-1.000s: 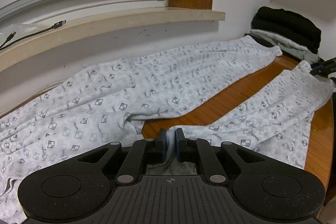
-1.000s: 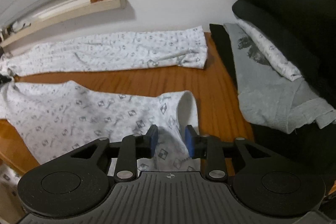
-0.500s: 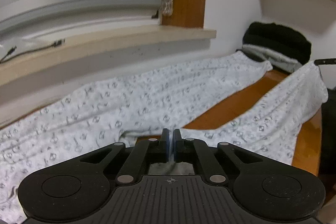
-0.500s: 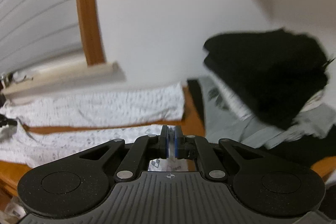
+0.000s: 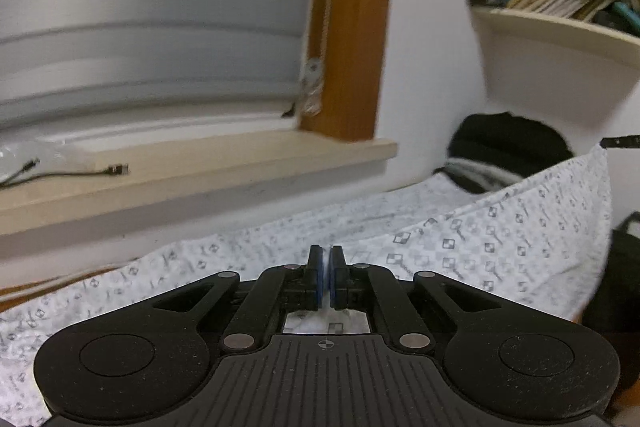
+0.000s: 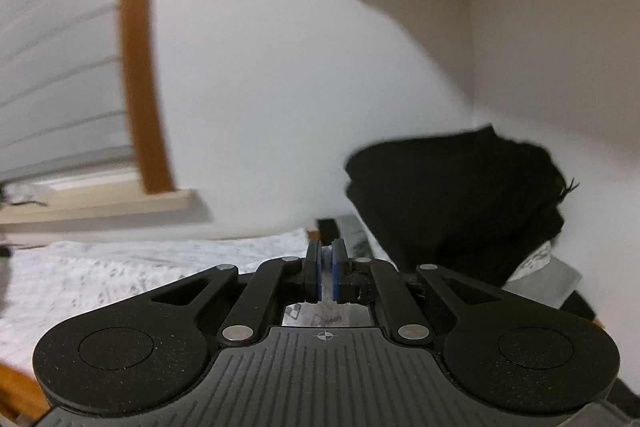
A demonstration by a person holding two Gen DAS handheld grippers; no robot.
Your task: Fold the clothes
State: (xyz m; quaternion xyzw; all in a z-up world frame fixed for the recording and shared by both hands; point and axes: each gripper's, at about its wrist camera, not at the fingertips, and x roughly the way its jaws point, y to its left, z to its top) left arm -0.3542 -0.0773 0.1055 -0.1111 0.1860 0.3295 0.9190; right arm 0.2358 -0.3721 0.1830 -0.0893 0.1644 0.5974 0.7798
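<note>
White trousers with a small grey square print lie across the wooden table. My left gripper is shut on the near leg where it meets the far leg, and cloth shows behind its pads. My right gripper is shut on the hem end of the same leg, with printed fabric visible just behind its jaws. In the left wrist view the near leg hangs taut, rising to the right gripper's tip. The far leg rests flat along the wall.
A stack of black and grey folded clothes sits at the table's far right end against the wall. A beige windowsill with a cable runs behind the trousers. A bookshelf hangs above. The table edge shows at lower left.
The right jaws closed on the hem; the left jaws tightened on the cloth. Both grippers rose and tilted up, lifting the near leg off the table into a taut span.
</note>
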